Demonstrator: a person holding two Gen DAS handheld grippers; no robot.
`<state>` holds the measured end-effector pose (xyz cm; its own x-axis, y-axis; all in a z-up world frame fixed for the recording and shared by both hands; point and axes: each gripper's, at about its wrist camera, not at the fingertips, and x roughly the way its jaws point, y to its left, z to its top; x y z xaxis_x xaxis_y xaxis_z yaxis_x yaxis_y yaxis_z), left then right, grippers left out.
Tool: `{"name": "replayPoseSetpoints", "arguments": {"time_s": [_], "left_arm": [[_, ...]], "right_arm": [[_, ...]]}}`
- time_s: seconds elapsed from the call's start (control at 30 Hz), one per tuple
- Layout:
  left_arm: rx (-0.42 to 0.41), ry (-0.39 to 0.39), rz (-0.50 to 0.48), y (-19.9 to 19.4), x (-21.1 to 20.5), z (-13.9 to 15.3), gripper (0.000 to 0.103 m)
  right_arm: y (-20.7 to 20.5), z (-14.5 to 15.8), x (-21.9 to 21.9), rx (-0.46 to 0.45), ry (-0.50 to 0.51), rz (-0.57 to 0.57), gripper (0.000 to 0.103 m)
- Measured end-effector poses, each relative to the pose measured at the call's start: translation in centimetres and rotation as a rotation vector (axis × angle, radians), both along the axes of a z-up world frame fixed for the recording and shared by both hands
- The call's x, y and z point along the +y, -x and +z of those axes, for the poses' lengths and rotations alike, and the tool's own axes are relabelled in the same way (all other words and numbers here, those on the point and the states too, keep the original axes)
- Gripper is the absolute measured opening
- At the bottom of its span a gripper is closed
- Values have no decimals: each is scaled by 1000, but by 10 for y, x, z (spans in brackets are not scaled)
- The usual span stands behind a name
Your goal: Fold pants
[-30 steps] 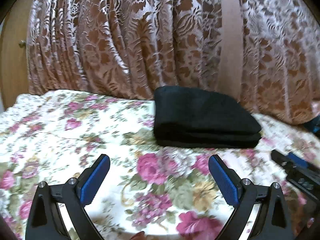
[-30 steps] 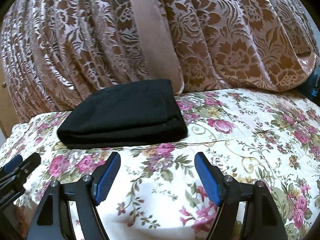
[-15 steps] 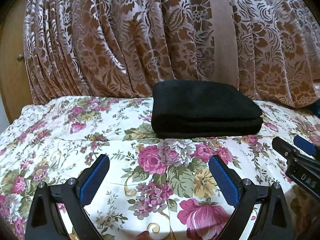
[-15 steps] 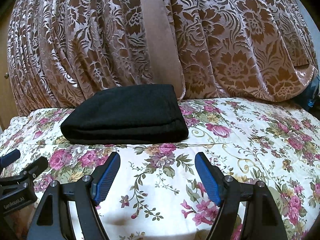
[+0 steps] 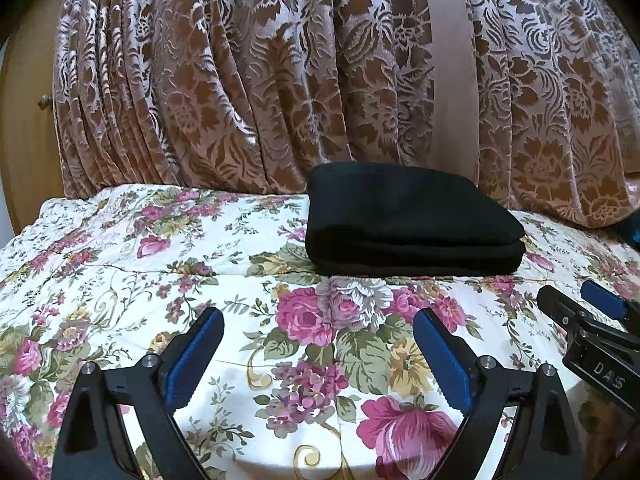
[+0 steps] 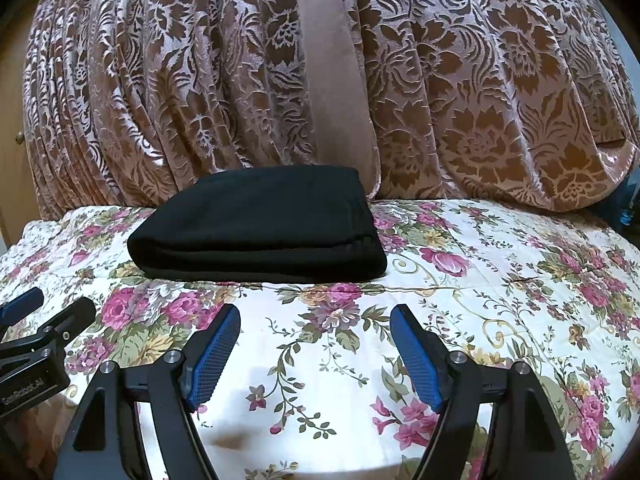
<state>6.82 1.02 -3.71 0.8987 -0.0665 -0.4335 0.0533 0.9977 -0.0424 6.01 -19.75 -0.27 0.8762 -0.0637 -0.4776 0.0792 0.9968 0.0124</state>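
The pants lie folded into a compact black stack on the bedspread, at its far edge against the curtain, which suggests the folding is complete. The left gripper and right gripper hover side by side above the bedspread, well short of the stack (no contact). Both have their fingers spread wide and hold nothing.

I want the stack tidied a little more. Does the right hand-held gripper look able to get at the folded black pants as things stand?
Probably yes. The right hand-held gripper is open, and only bare flowered bedspread lies between it and the folded black pants.
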Motion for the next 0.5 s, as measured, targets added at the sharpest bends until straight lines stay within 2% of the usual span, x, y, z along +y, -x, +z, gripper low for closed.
{"name": "replayPoseSetpoints", "arguments": {"time_s": [0.3, 0.5], "left_arm": [[49, 43, 27, -7, 8, -6, 96], [53, 38, 42, -8, 9, -7, 90]], "right_arm": [[-1, -2, -1, 7, -3, -8, 78], [-2, -4, -6, 17, -31, -21, 79]]}}
